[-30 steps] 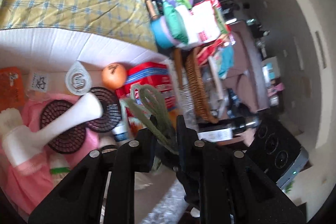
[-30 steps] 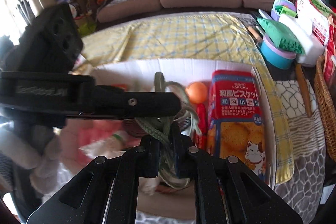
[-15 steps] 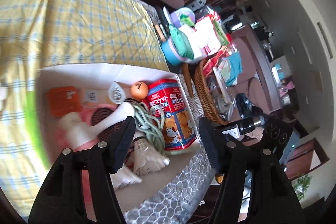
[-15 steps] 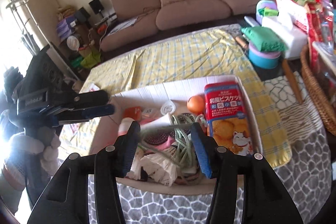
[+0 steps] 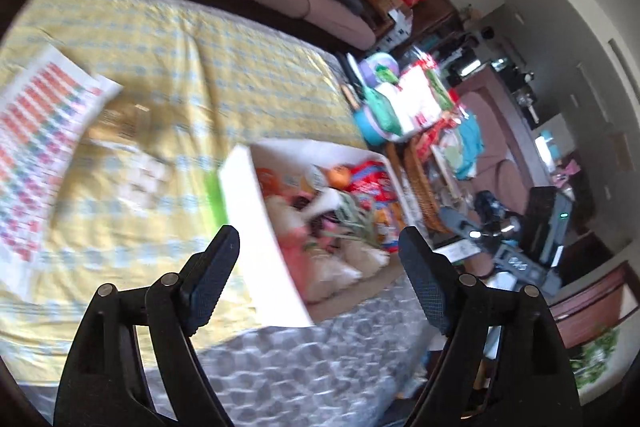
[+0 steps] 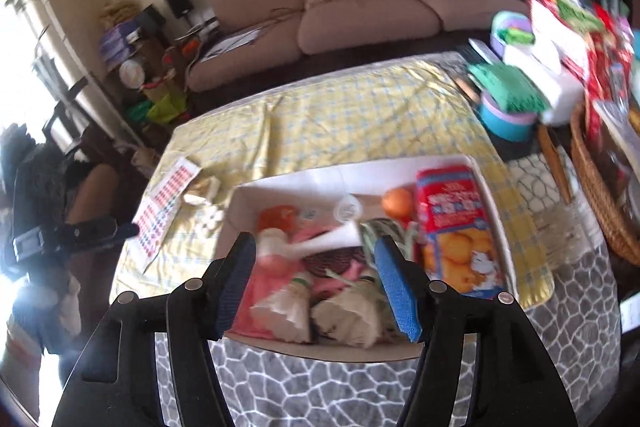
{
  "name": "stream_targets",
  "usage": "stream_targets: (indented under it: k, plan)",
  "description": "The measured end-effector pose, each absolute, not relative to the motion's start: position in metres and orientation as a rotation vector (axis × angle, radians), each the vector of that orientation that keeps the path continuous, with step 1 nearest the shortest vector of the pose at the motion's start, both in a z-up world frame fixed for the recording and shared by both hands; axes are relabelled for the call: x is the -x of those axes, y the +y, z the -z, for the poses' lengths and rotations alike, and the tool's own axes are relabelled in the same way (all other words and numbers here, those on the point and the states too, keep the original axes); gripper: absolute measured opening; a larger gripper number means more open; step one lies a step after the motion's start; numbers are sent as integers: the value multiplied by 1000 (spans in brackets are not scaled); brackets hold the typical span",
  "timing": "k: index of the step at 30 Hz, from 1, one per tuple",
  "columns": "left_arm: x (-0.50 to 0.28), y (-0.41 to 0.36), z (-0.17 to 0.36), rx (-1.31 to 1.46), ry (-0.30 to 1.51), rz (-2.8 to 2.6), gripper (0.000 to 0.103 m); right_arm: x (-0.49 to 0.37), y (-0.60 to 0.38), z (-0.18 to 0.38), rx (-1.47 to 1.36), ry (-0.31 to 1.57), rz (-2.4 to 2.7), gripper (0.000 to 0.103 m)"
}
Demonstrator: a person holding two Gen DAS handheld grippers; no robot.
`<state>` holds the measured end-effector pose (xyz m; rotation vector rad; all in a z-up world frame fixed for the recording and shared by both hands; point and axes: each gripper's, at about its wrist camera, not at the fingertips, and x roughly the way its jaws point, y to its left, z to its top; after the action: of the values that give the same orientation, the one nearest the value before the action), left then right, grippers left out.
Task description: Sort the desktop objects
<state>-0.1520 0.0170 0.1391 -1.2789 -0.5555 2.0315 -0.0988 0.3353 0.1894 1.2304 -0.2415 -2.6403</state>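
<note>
A white cardboard box (image 6: 498,223) (image 5: 256,223) sits on the table, filled with sorted items: a red biscuit packet (image 6: 456,227) (image 5: 372,175), an orange ball (image 6: 397,201) (image 5: 339,175), a green cord (image 6: 384,231) (image 5: 356,219), a white handle (image 6: 328,241), pink cloth (image 6: 264,287) and white shuttlecocks (image 6: 348,315). My right gripper (image 6: 316,287) hangs open above the box's near side, holding nothing. My left gripper (image 5: 320,275) is open too, raised over the box's left wall. It shows as a dark shape (image 6: 64,235) at the left of the right wrist view.
A yellow checked cloth (image 6: 340,123) covers the table, with a sticker sheet (image 6: 164,203) (image 5: 36,147) and small packets (image 6: 204,191) left of the box. A wicker basket (image 6: 600,195), blue bowl (image 6: 508,119) and snack packs crowd the right. A brown sofa (image 6: 360,7) stands behind.
Both grippers opened and let go of the green cord, which now lies in the box. Both then pulled up and back from the box; the left one swung leftward.
</note>
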Motion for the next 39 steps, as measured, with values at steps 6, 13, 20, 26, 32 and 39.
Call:
stream_targets:
  k: [6, 13, 20, 26, 32, 39]
  plan:
    - [155, -35, -118, 1324, -466, -2159, 80, 113, 275, -192, -1178, -165, 2559, 65]
    - [158, -24, -76, 1332, -117, -2282, 80, 138, 199, -177, -1158, -45, 2467, 65]
    - [183, 25, -34, 1291, 191, -2294, 79, 156, 170, -159, -1165, -69, 2404, 65]
    - [209, 43, -6, 1320, 252, -2261, 61, 164, 171, -145, -1172, -119, 2372, 65]
    - [206, 28, -7, 1301, 164, -2268, 37, 170, 177, -135, -1192, -150, 2367, 65]
    - [171, -11, -32, 1284, 11, -2286, 37, 164, 156, -133, -1222, 38, 2370, 51]
